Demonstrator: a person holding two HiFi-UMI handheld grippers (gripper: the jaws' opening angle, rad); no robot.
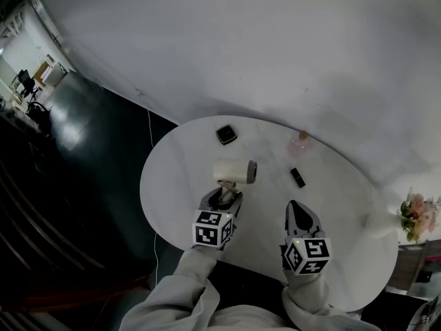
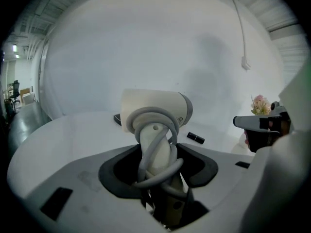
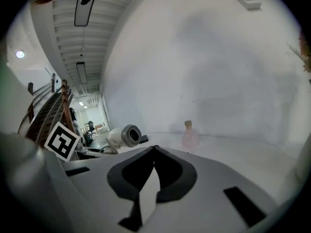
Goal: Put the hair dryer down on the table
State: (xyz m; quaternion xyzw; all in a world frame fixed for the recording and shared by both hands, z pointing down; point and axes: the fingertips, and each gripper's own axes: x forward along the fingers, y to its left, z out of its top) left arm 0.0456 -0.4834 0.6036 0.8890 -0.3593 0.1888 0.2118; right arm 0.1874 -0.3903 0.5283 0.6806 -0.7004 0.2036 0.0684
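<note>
A cream hair dryer (image 1: 234, 171) with a grey nozzle end points right over the round white table (image 1: 172, 178). Its grey cord is wound round the handle. My left gripper (image 1: 222, 197) is shut on that wrapped handle, and in the left gripper view the dryer body (image 2: 155, 111) stands just beyond the jaws of that gripper (image 2: 158, 159). I cannot tell whether the dryer touches the table. My right gripper (image 1: 298, 209) hovers to the right, jaws together and empty (image 3: 154, 148); from there the dryer (image 3: 125, 136) shows at the left.
A black square case (image 1: 226, 134) lies beyond the dryer. A pink bottle (image 1: 299, 142) stands at the far right of the table, with a small black tube (image 1: 298, 177) nearer. Flowers (image 1: 415, 212) stand off the table's right edge. A dark floor lies to the left.
</note>
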